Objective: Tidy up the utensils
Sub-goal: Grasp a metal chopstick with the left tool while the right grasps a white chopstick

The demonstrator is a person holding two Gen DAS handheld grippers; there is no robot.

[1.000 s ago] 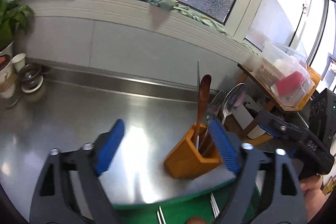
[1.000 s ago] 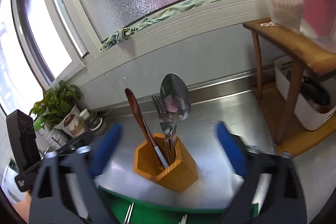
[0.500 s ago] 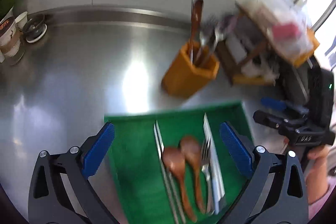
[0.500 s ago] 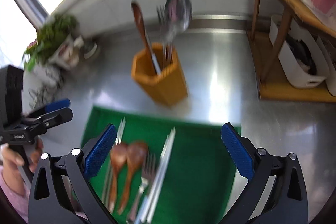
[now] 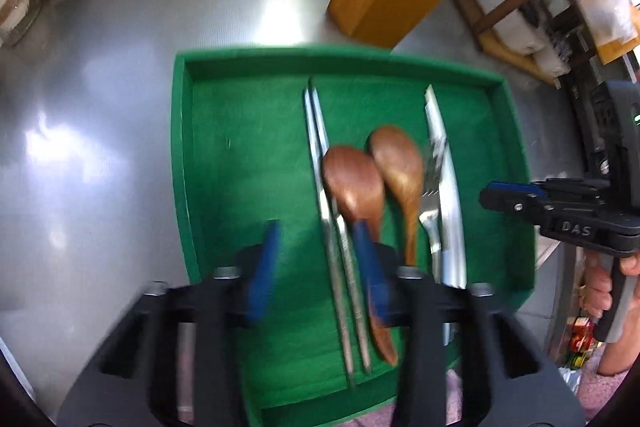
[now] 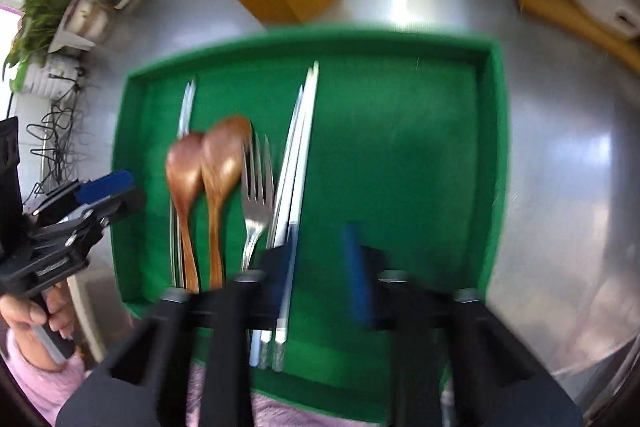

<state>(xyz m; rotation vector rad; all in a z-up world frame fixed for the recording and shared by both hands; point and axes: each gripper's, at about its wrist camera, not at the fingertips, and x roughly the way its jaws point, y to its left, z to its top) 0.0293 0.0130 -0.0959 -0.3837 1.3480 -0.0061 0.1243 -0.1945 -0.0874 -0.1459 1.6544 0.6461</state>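
Below, both claws' jaws have just been closing over the green tray.

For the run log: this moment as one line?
left tongs: closing, left chopsticks between, ungripped | right tongs: closing, right chopsticks beside one pad, ungripped | tray: spoons, fork

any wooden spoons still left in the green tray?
Yes, two brown wooden spoons lie side by side in the green tray, between the metal chopsticks and the steel fork.

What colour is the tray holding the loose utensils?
Green; the tray shows most sharply in the left wrist view.
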